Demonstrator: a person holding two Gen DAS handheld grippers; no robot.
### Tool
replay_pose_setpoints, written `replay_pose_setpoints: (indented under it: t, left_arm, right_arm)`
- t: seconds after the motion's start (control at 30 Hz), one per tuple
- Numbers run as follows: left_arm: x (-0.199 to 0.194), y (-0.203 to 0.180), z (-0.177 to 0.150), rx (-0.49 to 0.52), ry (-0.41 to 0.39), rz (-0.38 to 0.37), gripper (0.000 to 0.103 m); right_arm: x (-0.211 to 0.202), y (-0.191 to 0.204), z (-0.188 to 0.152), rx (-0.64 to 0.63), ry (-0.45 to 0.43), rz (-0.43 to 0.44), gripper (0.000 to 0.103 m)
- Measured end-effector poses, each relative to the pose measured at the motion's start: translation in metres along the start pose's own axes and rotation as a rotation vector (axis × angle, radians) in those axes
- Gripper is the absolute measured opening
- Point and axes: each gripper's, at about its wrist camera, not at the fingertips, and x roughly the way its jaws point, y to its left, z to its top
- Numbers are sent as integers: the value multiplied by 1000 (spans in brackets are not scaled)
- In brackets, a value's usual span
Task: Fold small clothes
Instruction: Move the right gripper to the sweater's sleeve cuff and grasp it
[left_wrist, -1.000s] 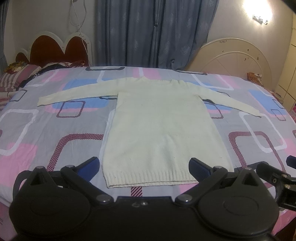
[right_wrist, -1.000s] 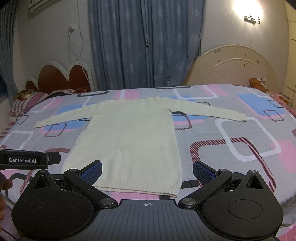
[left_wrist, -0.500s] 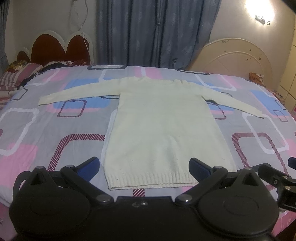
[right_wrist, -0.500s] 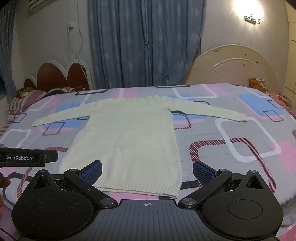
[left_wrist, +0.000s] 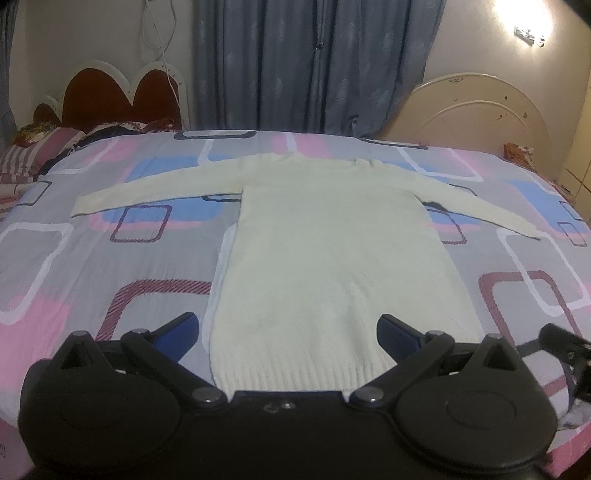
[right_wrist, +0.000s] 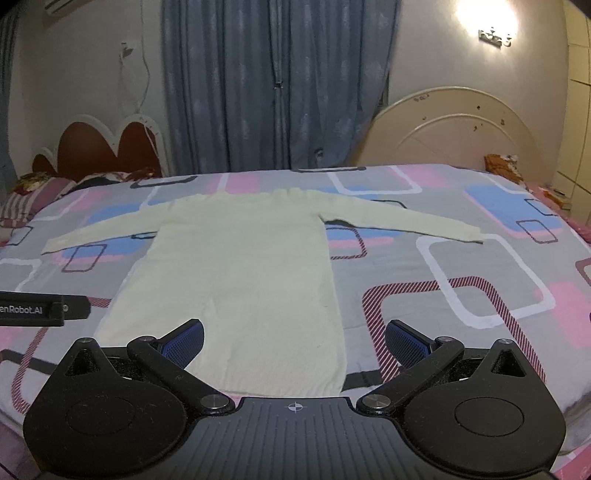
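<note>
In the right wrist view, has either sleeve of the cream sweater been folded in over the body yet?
No, the cream sweater lies flat on the bedspread with both sleeves spread straight out to the sides.

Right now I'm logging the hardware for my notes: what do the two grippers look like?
Both match: the left gripper and right gripper have matte black bodies, round black side housings, silver pivot screws and blue textured pads. The right one's ribbed base carries a small crosshair mark; the left one's side bears white "enRobot.AI" lettering.
</note>
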Motion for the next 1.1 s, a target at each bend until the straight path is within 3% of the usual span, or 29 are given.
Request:
replay_pose_setpoints:
  t: [0.27, 0.63, 1.1]
  left_arm:
    - [39, -6, 21, 17, 4, 4, 103]
    - [106, -21, 62, 8, 10, -33, 103]
    - [204, -42, 110, -28, 38, 32, 102]
  right_arm:
    - [35, -16, 21, 32, -21, -9, 103]
    - [115, -52, 59, 5, -29, -55, 103]
    - [230, -138, 106, 64, 68, -116, 100]
